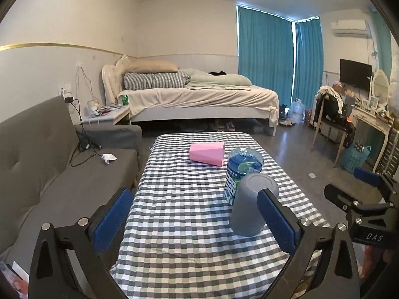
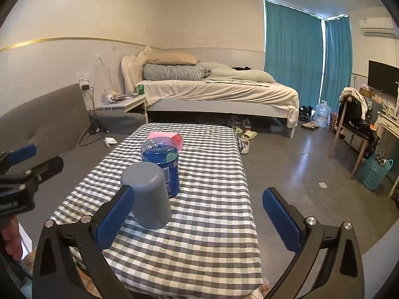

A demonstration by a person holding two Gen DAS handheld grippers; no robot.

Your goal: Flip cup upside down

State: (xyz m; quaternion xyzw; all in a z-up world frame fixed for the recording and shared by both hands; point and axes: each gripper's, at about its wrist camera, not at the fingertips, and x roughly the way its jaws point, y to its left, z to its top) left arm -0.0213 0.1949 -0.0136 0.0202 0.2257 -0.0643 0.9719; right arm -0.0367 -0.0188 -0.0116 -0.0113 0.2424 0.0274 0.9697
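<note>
A grey cup [image 1: 249,204] stands upside down, base up, on the checked tablecloth [image 1: 184,199]. It also shows in the right wrist view [image 2: 149,194]. My left gripper [image 1: 197,219] is open and empty; its right finger [image 1: 276,221] is just in front of the cup's right side. My right gripper [image 2: 199,219] is open and empty; its left finger [image 2: 114,216] overlaps the cup's lower left side. Each gripper also shows at the edge of the other's view: the right one [image 1: 361,194], the left one [image 2: 27,164].
A blue water bottle [image 1: 239,169] stands just behind the cup, seen also in the right wrist view [image 2: 162,164]. A pink box [image 1: 207,153] lies further back on the table. A grey sofa [image 1: 49,164] is on the left, a bed [image 1: 199,94] behind, bare floor [image 2: 299,169] to the right.
</note>
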